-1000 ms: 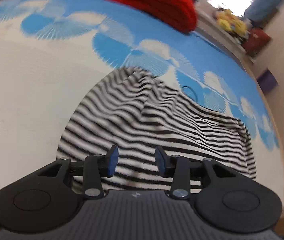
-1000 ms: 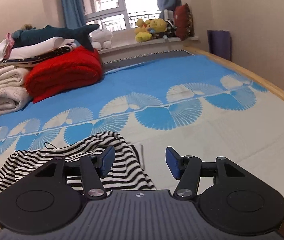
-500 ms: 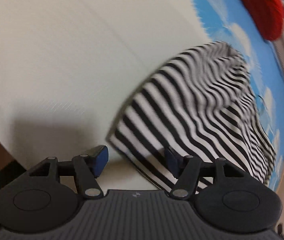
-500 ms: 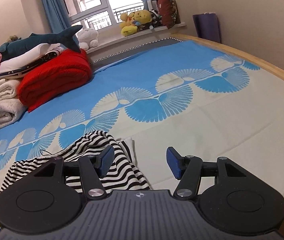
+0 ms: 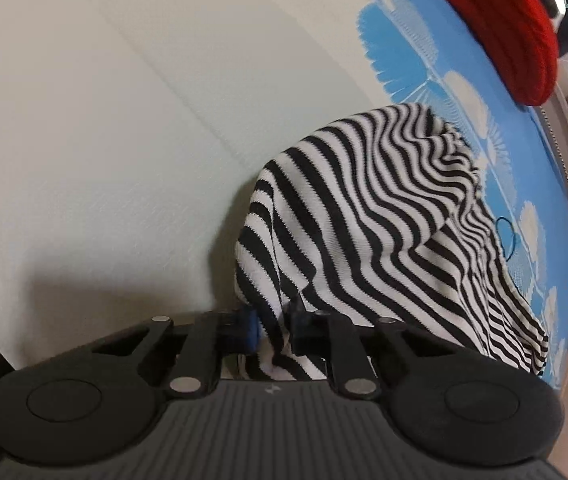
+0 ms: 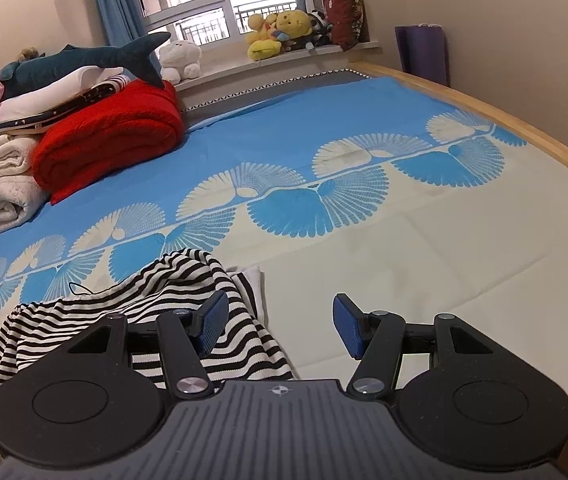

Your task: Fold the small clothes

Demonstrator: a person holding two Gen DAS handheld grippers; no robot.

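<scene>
Closing on a bunched edge of the striped garment (image 5: 384, 216), the left gripper (image 5: 274, 330) now has cloth pinched between its pads; half a second ago its jaws stood wide, straddling that edge with nothing between them. The garment lies rumpled on the cream part of the bedsheet (image 5: 104, 128), near the bed's edge. This grip likely marks the start of a fold: one edge secured, ready to lift. The right gripper (image 6: 280, 330) hovers open and empty just beside the garment's other end, unchanged over the last second. Only the left view shows the pinch itself; only the right view shows the garment's full spread, the free gripper, the red blanket (image 6: 112, 136) and the window sill toys (image 6: 280, 30) beyond.
</scene>
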